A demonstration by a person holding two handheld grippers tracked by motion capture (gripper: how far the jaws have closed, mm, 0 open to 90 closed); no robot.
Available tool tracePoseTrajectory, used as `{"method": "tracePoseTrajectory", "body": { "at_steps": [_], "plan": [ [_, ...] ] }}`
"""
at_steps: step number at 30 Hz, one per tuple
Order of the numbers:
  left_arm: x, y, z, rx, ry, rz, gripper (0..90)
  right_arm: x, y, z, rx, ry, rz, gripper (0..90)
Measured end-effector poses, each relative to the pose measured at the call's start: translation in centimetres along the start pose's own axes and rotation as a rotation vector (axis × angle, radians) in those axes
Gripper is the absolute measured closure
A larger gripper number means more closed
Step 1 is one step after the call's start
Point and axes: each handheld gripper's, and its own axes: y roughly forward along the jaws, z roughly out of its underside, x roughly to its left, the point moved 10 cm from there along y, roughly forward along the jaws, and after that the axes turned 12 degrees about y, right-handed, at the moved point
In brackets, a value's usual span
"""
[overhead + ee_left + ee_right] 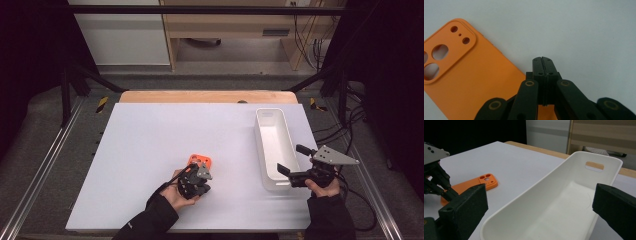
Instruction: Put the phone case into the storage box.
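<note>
at the near middle of the white table (150,150), the left gripper (196,181) sat clenched, its two black jaws pressed flat together with no gap between them in the left gripper view, where the left gripper's tips (543,62) closed just beside the right edge of an orange phone case (469,75). whether the jaws pinched that edge or merely lay over it could not be told, since the linkage hid the case's near end. the case lay flat on the table with its back upward, the raised camera block with its round cut-outs at the far end. in the high view only that far end of the case (201,161) showed beyond the gripper, and the person's left hand (172,196) held the tool from below.

to the right, the right gripper (290,165) was released, its jaws spread wide at the near end of a long white plastic bin (261,145). in the right gripper view the two padded jaws stood either side of the bin's rounded near wall (506,215), not visibly touching it. the bin held nothing, and a slot handle pierced its far end wall. the right hand (322,186) gripped the tool near the table's right edge.
</note>
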Motion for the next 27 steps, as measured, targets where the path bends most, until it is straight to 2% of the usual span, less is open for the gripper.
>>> {"method": "tracePoseTrajectory", "body": {
  "at_steps": [13,23,27],
  "plan": [
    [0.4,-0.9,1.5,0.005,-0.014,-0.009,90.0,0.0,0.0,0.0,0.001,0.001,0.000,0.5],
    [0.6,-1.2,1.9,-0.003,-0.024,-0.013,90.0,0.0,0.0,0.1,0.005,0.000,-0.001,0.4],
    [0.7,-1.9,1.4,-0.046,-0.032,-0.009,89.9,0.0,0.0,0.0,0.002,-0.001,-0.001,0.5]
  ]
}}
